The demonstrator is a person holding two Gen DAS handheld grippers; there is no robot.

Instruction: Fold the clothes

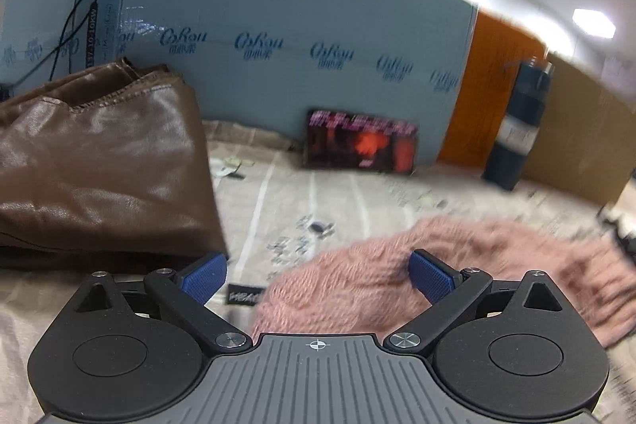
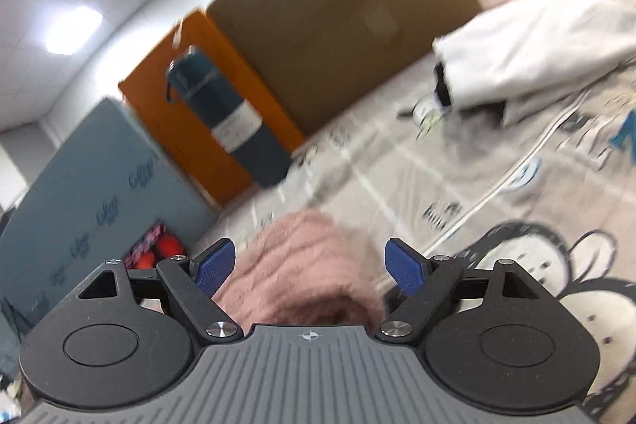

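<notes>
A fluffy pink garment [image 1: 457, 265] lies bunched on the printed bedsheet [image 1: 318, 193]. My left gripper [image 1: 318, 275] is open just above its left end, blue pads [image 1: 204, 275] spread wide, nothing held. In the right wrist view the same pink garment [image 2: 306, 265] lies between and under my right gripper [image 2: 312, 265], which is open with its pads apart and not closed on the cloth. The image is motion-blurred.
A folded brown leather garment [image 1: 99, 161] lies at the left. A dark teal bottle [image 1: 516, 130] [image 2: 230, 118] stands at the back by an orange panel and cardboard [image 2: 338, 6]. A dark printed box [image 1: 361, 142] leans on the blue wall panel. A white garment [image 2: 536, 46] lies at the right.
</notes>
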